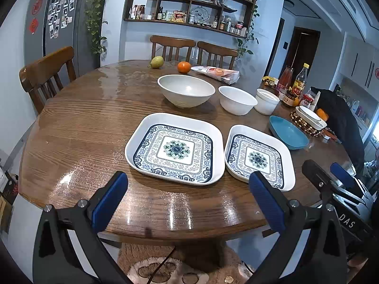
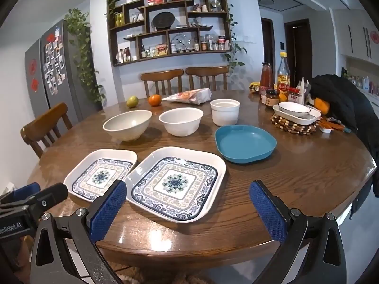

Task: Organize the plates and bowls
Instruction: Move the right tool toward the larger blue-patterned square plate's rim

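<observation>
Two square white plates with blue patterns lie side by side near the table's front edge: a larger one [image 1: 175, 149] [image 2: 99, 175] on the left and a smaller one [image 1: 259, 157] [image 2: 175, 182] on the right. A blue plate [image 1: 287, 132] [image 2: 245, 143] lies further right. Behind stand a grey-white bowl [image 1: 186, 90] [image 2: 128, 124], a white bowl [image 1: 236, 99] [image 2: 181, 120] and a white cup-shaped bowl [image 1: 266, 100] [image 2: 225, 111]. My left gripper [image 1: 189, 196] is open and empty before the larger plate. My right gripper [image 2: 188, 208] is open and empty before the smaller plate.
A pear [image 1: 156, 62], an orange [image 1: 184, 67] and a snack packet [image 1: 216, 72] lie at the table's far side. Bottles and jars [image 2: 277, 82], a stacked dish on a beaded trivet [image 2: 295, 116] and a black coat [image 2: 341, 99] are at the right. Chairs surround the round wooden table [image 1: 83, 137].
</observation>
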Demonstrator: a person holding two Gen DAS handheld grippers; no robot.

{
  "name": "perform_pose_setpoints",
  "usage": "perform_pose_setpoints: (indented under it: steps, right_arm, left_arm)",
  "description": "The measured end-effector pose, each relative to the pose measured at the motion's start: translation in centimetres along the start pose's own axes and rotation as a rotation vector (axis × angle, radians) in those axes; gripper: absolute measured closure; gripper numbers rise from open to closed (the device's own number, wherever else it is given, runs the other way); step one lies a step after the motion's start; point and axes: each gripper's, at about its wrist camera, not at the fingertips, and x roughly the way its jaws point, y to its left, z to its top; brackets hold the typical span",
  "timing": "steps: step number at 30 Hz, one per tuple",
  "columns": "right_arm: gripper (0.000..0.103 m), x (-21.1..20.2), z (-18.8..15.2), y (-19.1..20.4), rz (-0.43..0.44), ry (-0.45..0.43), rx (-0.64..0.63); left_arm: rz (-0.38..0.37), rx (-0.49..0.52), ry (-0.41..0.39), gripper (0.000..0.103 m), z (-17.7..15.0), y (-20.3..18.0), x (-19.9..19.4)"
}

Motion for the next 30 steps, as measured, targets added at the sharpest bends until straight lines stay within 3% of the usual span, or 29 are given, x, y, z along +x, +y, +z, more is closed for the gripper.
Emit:
perform_pose_setpoints:
  steps: [15,22,30]
  right_arm:
    - [0.0,0.6,-0.6,-1.6,0.013,0.03,0.056]
    - [0.0,0.5,-0.5,-2.5,-0.021,0.024,0.081]
    - [0.0,1.1,-0.4,-3.3,-0.016,0.024,0.109]
  left_arm:
    - [-0.049,0.018,0.01,0.003,-0.2,-0.9,0.7]
    - [-0.078,0.052,0.023,0.013,0.0,-2.5,1.5]
    - [-0.054,0.085,0.075,0.023,-0.1,-3.9,3.1]
